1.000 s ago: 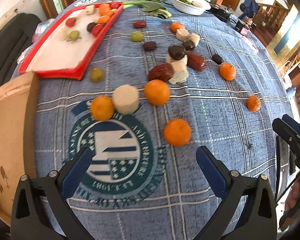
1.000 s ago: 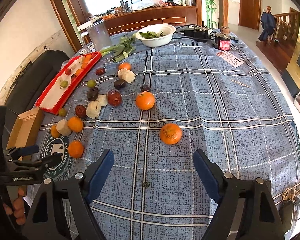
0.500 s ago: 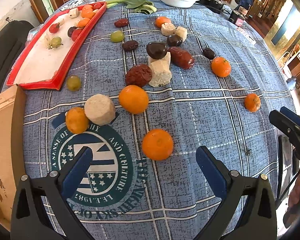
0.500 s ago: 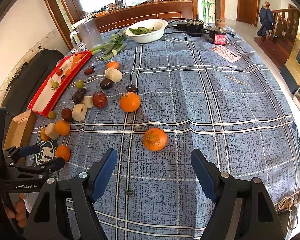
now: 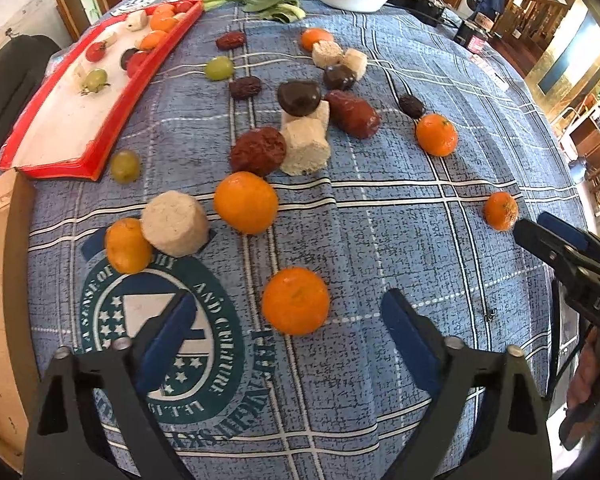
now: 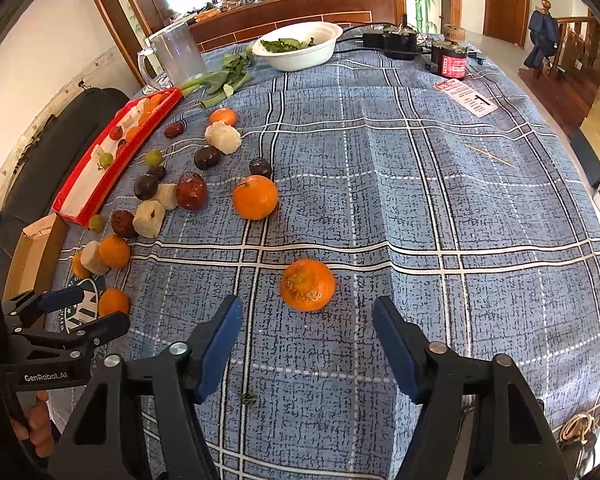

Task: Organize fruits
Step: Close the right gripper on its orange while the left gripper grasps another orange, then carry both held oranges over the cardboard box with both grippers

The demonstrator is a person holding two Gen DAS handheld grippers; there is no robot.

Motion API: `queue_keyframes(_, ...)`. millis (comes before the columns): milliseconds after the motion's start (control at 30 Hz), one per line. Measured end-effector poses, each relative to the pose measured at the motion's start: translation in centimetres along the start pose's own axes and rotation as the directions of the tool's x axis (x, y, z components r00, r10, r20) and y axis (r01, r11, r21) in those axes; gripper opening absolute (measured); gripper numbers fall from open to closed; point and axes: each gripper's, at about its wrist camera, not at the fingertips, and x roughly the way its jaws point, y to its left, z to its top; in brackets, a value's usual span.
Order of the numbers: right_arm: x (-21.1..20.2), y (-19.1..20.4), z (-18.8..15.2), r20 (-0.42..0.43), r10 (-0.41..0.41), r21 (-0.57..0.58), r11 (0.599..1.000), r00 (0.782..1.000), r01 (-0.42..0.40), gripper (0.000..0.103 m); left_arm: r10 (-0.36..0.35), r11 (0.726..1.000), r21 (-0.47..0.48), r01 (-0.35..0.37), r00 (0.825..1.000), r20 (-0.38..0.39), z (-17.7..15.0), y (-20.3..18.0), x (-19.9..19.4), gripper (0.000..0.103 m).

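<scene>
The left gripper, jaws wide open, has moved in on an orange now low in centre frame, just ahead of its fingertips. The right gripper, also open, has likewise closed on another orange. Both look ready to grasp; the red tray waits upper left.

Both rigs were black plastic: left hand-held gripper and right hand-held gripper had blue pads, silver screws, white "GenRobot.AI" lettering, bare skin on the fingers
</scene>
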Motion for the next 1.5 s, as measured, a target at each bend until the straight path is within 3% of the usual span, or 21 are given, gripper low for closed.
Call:
queue_keyframes(133,1.8,0.4,0.7,-0.04,-0.01,-0.028,1.0,0.999,0.009,0.051,-0.02,1.0,0.006,0.021,1.0,-0.023,0.3,-0.6,0.9,0.076)
queue_keyframes(300,3.3,0.9,1.2,-0.073,-0.034,-0.051,0.998,0.997,0.03,0.048,-0.036,0.999,-0.005,0.035,0.999,-0.019,0.4,-0.7,1.3,0.067)
queue_keyframes(333,3.5,0.9,1.2,-0.078,-0.038,-0.055,0.998,0.996,0.034,0.046,-0.04,0.999,-0.009,0.04,0.999,-0.013,0.4,-0.5,1.2,0.064)
queue_keyframes(400,3.7,1.1,1.3,-0.079,-0.057,-0.065,0.997,0.995,0.052,0.041,-0.046,0.999,-0.022,0.046,0.999,-0.004,0.5,0.2,1.0,0.048)
queue_keyframes(533,3.8,1.3,1.5,-0.08,-0.067,-0.075,0.995,0.994,0.061,0.035,-0.083,0.996,-0.042,0.083,0.997,0.004,0.4,1.4,0.8,0.04)
queue_keyframes(600,3.8,1.5,1.5,-0.077,-0.071,-0.079,0.995,0.995,0.065,0.034,-0.095,0.995,-0.036,0.095,0.995,0.009,0.1,1.5,0.7,0.032)
queue_keyframes(1100,1.8,3.0,2.0,-0.045,-0.022,-0.086,0.996,0.999,0.019,0.034,-0.189,0.978,-0.082,0.19,0.982,0.024,-3.2,4.3,-1.1,0.032)
queue_keyframes(1300,1.7,5.2,2.5,-0.04,0.014,-0.126,0.992,0.999,-0.019,0.034,-0.169,0.983,-0.065,0.172,0.984,0.051,-4.8,5.0,-2.2,0.03)
queue_keyframes(1500,1.3,10.4,3.4,-0.034,0.094,-0.225,0.969,0.995,-0.1,0.034,-0.145,0.967,-0.189,0.17,0.979,0.143,-6.7,9.8,-5.7,0.03)
